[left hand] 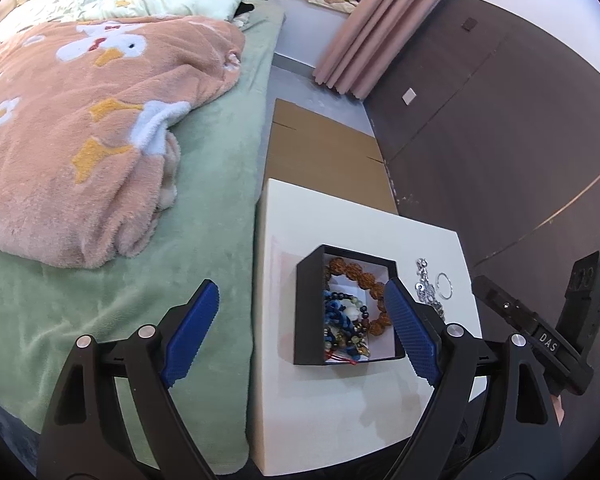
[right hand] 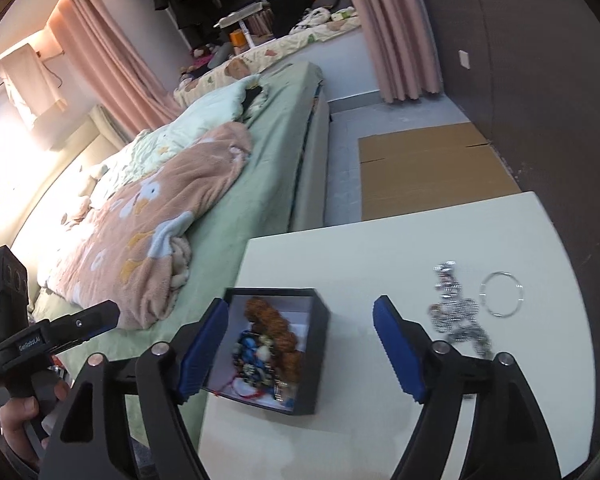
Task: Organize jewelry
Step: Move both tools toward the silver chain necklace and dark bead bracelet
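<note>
A black box (left hand: 309,312) (right hand: 316,344) stands on the white table (left hand: 320,412) (right hand: 340,256). It holds a brown bead bracelet (left hand: 356,269) (right hand: 276,320) and blue and mixed bead strings (left hand: 342,316) (right hand: 252,354). A silver chain (left hand: 426,286) (right hand: 456,312) and a thin silver ring (left hand: 445,285) (right hand: 502,293) lie on the table right of the box. My left gripper (left hand: 300,308) is open and empty above the box's left side. My right gripper (right hand: 300,324) is open and empty above the box's right part. The right gripper body also shows in the left wrist view (left hand: 540,328), and the left one in the right wrist view (right hand: 40,340).
A bed with a green sheet (left hand: 204,200) (right hand: 260,168) and a pink fleece blanket (left hand: 80,140) (right hand: 172,208) adjoins the table's left side. Flat cardboard (left hand: 324,148) (right hand: 432,168) lies on the floor beyond the table. A dark wall (left hand: 500,140) runs along the right.
</note>
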Available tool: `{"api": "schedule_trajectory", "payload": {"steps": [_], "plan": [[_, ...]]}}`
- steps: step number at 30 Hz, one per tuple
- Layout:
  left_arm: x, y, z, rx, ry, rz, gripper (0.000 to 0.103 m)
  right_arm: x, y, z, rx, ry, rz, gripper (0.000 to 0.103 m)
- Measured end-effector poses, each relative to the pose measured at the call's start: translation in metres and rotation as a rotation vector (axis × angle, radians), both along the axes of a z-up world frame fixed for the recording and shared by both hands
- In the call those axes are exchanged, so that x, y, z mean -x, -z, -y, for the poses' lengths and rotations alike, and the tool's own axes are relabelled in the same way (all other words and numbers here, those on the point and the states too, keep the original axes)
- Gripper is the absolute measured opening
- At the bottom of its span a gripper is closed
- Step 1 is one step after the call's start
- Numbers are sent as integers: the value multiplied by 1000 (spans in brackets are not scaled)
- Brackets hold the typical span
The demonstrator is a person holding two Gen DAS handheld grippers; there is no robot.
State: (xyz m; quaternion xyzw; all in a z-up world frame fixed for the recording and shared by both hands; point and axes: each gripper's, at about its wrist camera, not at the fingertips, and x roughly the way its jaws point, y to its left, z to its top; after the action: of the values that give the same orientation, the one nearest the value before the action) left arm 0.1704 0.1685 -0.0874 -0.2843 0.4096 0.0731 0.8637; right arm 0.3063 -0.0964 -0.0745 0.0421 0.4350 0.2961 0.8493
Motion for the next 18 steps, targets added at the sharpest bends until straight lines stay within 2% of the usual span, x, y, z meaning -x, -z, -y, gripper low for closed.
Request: {"api": "schedule_trajectory", "payload": {"steps": [8, 18], "plan": [[-21, -7, 37, -19, 67, 10, 87, -12, -5, 61, -18, 101, 8, 95], [-59, -9, 99, -52, 185, 6, 87, -29, 9, 128, -56, 222, -22, 95]]}}
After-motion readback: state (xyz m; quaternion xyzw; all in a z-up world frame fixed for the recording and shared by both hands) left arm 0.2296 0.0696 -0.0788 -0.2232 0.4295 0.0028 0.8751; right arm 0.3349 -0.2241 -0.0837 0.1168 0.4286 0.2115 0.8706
